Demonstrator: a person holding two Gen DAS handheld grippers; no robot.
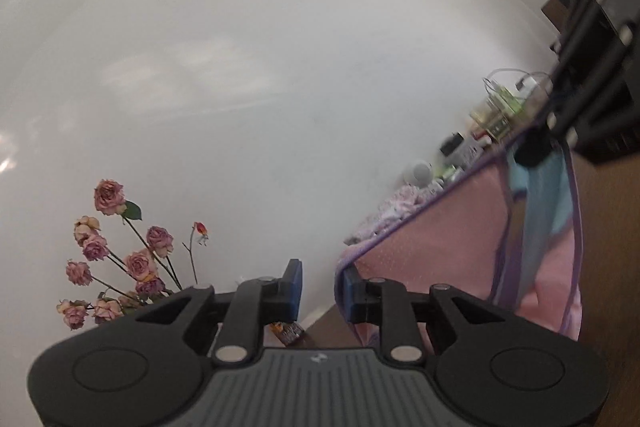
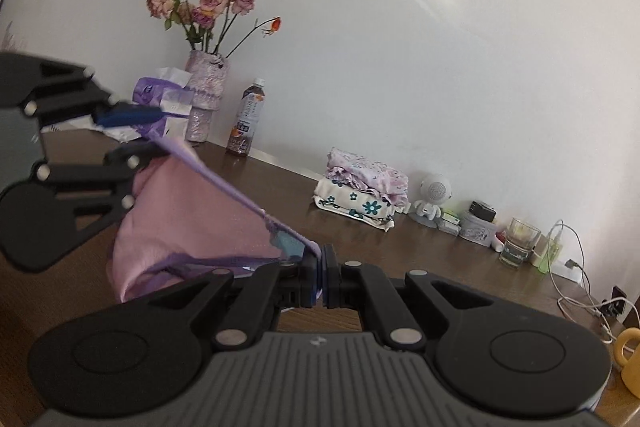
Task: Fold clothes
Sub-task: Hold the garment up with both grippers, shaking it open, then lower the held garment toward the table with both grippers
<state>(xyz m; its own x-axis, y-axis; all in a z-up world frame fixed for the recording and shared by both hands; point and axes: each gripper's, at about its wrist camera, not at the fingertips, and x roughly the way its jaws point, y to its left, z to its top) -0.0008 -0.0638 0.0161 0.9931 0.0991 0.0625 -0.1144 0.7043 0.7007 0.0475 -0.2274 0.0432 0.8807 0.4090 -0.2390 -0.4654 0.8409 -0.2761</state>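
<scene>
A pink garment with purple trim hangs stretched between my two grippers above the wooden table. My right gripper is shut on the purple trim, beside a light blue patch. My left gripper sits at the far left, its fingers apart around the other end of the trim. In the left wrist view, the left gripper shows a clear gap, with the garment edge draped against its right finger. The right gripper pinches the cloth at the upper right.
A stack of folded clothes lies by the wall. Along the back stand a vase of dried roses, a bottle, a tissue pack, a white figurine and a glass. A yellow mug and cables sit at the right.
</scene>
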